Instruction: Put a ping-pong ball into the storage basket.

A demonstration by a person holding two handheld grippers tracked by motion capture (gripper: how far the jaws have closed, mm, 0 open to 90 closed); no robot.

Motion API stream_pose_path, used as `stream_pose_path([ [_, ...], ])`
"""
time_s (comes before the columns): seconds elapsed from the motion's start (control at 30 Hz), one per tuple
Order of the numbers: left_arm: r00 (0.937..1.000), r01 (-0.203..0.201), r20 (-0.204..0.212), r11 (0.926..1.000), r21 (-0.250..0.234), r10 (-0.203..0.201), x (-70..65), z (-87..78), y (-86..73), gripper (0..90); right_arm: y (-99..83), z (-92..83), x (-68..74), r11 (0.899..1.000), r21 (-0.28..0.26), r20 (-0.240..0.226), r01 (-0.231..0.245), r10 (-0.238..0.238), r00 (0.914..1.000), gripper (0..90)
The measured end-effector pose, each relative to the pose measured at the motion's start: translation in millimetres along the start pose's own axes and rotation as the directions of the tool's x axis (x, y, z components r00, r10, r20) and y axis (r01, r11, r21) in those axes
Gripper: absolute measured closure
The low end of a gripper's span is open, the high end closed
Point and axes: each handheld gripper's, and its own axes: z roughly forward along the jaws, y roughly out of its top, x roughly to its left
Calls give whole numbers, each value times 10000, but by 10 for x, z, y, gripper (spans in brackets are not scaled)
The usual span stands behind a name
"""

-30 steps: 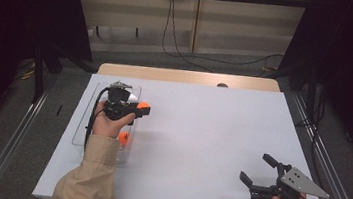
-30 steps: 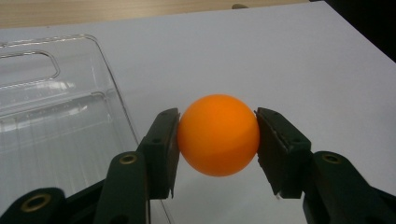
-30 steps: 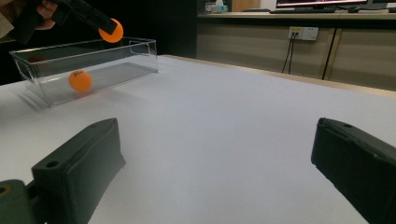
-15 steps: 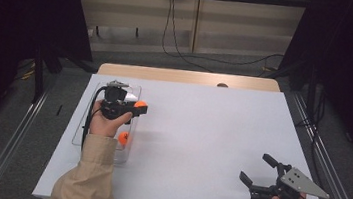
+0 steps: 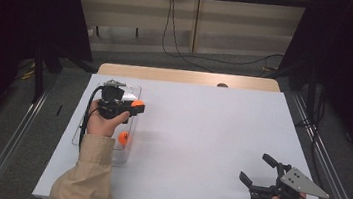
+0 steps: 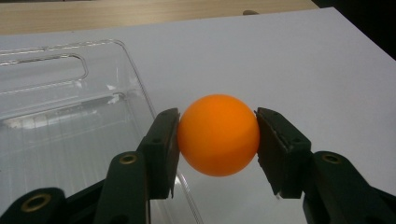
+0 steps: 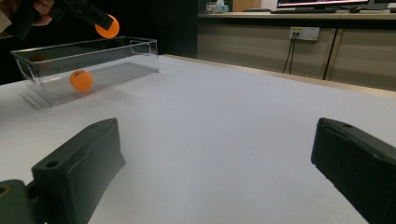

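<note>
The left gripper (image 6: 218, 140) pinches an orange ball (image 6: 218, 134) at the clear bin's (image 6: 70, 116) right rim. Released here, it could bounce onto the desk (image 5: 211, 133). The right gripper (image 5: 255, 173) rests spread, empty.

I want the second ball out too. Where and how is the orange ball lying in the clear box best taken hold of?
Grip the loose orange ball across its widest middle, coming straight down through the open top of the clear box. Its walls block a level approach, and a round ball slips unless the pads sit opposite each other, as the left tool holds the other ball.
</note>
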Motion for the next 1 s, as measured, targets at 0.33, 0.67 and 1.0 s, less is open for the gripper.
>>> stream_pose_path([
  [0.33, 9999, 63, -84, 10000, -58, -64, 30, -30, -2, 510, 1, -3, -2, 10000, 4, 5, -5, 5, 10000, 13],
  [0.67, 9996, 249, -142, 9995, -188, -252, 103, -76, -15, 510, 3, -1, -2, 10000, -12, -5, 21, -21, 10000, 13],
  [1.0, 9991, 294, -283, 9993, -248, -301, 159, -119, -30, 510, 5, 7, 1, 10000, -14, -20, 13, -13, 10000, 13],
])
